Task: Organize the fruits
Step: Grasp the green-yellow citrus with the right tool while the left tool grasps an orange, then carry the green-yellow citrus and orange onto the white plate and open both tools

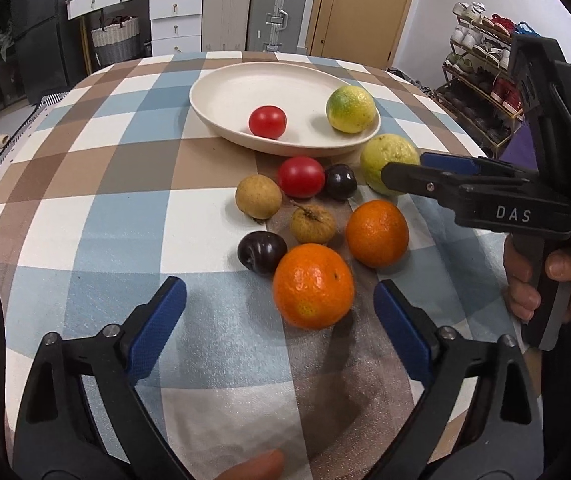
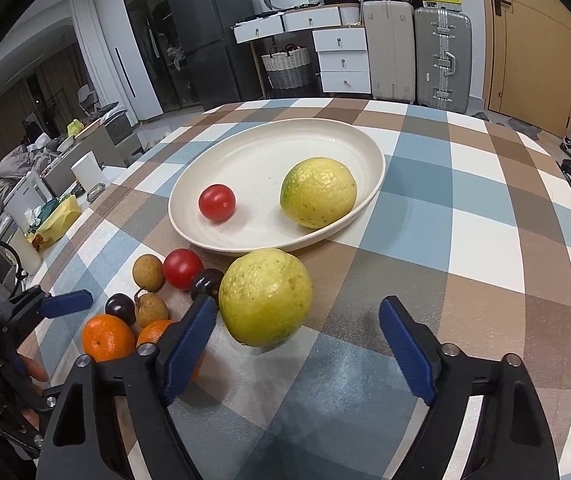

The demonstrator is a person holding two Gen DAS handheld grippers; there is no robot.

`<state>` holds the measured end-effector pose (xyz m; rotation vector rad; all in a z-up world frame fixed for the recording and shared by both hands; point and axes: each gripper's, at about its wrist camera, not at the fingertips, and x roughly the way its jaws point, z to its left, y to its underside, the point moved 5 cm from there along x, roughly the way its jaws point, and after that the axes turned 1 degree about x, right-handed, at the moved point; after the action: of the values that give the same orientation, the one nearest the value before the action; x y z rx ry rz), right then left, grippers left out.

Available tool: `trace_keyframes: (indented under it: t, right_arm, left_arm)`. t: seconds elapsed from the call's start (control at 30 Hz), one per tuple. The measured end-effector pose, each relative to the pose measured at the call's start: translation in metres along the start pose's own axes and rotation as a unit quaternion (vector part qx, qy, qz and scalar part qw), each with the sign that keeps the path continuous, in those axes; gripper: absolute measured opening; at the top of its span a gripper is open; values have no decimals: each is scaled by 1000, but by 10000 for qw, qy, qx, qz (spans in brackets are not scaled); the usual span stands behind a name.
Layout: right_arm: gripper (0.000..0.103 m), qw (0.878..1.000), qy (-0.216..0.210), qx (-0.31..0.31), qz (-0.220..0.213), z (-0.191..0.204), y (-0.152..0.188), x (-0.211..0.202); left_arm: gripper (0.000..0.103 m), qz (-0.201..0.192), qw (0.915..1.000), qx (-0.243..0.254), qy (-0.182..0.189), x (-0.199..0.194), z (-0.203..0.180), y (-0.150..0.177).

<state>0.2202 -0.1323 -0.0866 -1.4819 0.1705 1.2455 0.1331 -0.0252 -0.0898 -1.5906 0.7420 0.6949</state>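
A cream oval plate (image 1: 221,92) (image 2: 269,148) holds a red tomato (image 1: 267,121) (image 2: 216,202) and a yellow-green citrus (image 1: 350,109) (image 2: 318,192). On the cloth lie a second yellow-green fruit (image 1: 385,156) (image 2: 265,297), a tomato (image 1: 300,176), two dark plums (image 1: 340,181) (image 1: 262,251), two brown longans (image 1: 258,196) (image 1: 312,224) and two oranges (image 1: 377,233) (image 1: 312,286). My left gripper (image 1: 279,316) is open, just short of the near orange. My right gripper (image 2: 297,344) (image 1: 413,170) is open, with the loose yellow-green fruit between its fingertips.
The checked tablecloth (image 1: 105,220) covers a round table whose edges fall away on all sides. Drawers, suitcases (image 2: 441,56) and a door stand behind; a shoe rack (image 1: 481,80) stands at the right. A side table with clutter (image 2: 53,208) lies to the left.
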Motion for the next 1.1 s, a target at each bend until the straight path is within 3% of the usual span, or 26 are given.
trace_keyframes:
  t: [0.5,0.57,1.1]
  right_arm:
    - [62,9994,-315,-124,108,11,4,5]
    - [61,9993,-345,-133,103,12,4,5]
    - [50,9992,-365,-133,89,13,4,5]
  left_arm:
    - [47,36,9992,297,247,1,-13,-1]
    - [36,28,9990,322,304,1,-14,0]
    - [35,-343,9975,402,468,-22,-16,-9]
